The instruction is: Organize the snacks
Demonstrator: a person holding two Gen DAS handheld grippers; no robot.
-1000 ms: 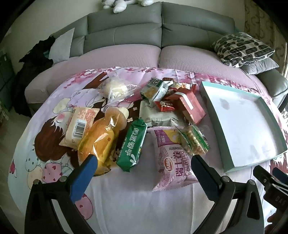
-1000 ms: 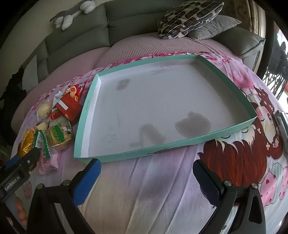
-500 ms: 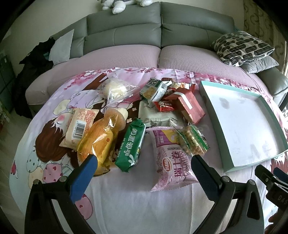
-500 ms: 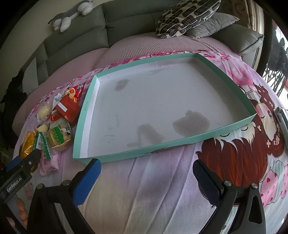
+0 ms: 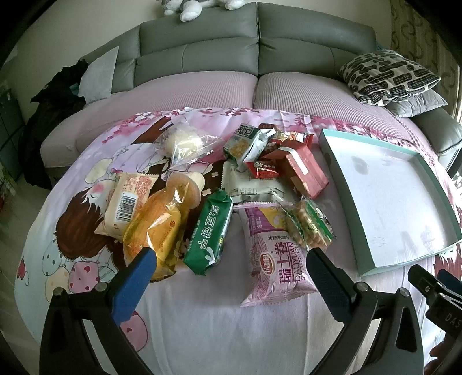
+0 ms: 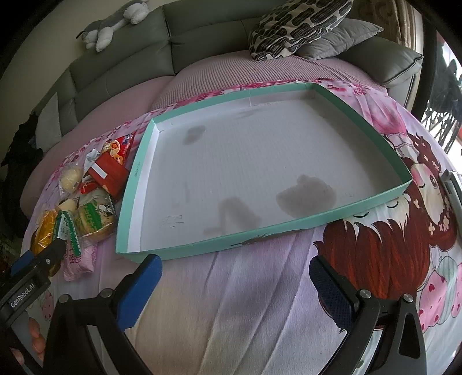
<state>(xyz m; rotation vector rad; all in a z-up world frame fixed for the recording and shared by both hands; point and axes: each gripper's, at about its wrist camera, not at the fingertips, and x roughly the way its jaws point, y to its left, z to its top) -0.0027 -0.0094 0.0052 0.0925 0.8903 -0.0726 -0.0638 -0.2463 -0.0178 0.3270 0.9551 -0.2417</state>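
Observation:
A heap of snack packs lies on a cartoon-print blanket: a green pack, a pink bag, a yellow bread bag, a red box and several more. To their right sits a shallow teal tray, its white floor bare. My left gripper hovers open just short of the green pack and pink bag, holding nothing. My right gripper stands open at the tray's near wall, also holding nothing.
A grey sofa with purple seat covers runs behind the blanket. A patterned cushion rests at its right end, a plush toy on top. Dark clothing is piled at the left. The left gripper's body shows in the right wrist view.
Both views shifted slightly; the snacks and the tray appear a little closer and lower in the frames. Both grippers stay open and nothing was picked up.

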